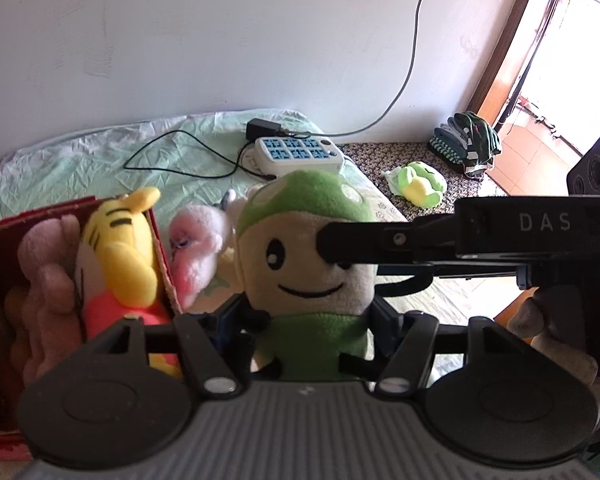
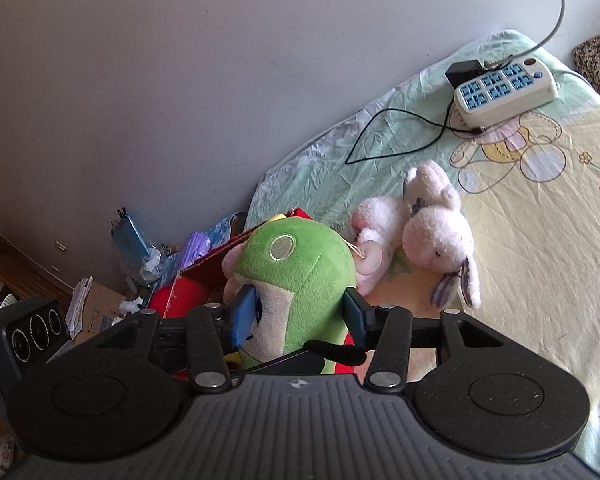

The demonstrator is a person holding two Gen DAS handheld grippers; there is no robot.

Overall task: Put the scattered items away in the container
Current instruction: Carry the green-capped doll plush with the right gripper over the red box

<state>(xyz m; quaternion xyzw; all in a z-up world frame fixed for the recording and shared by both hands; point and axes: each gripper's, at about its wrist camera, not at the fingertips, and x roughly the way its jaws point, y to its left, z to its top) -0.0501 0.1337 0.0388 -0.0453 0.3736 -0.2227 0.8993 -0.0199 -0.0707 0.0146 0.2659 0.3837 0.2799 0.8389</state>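
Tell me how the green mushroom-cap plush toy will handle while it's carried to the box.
The green plush toy probably squashes rather than resists: the right tool dents its head. It looks light, being fuzzy stuffed fabric. Its fleece should grip the pads, so slipping seems unlikely, though the body may sag.

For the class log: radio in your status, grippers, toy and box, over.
Left gripper and right gripper both clamped on green mushroom plush. Red box alongside, already crowded with yellow tiger plush. White bunny still on bed.
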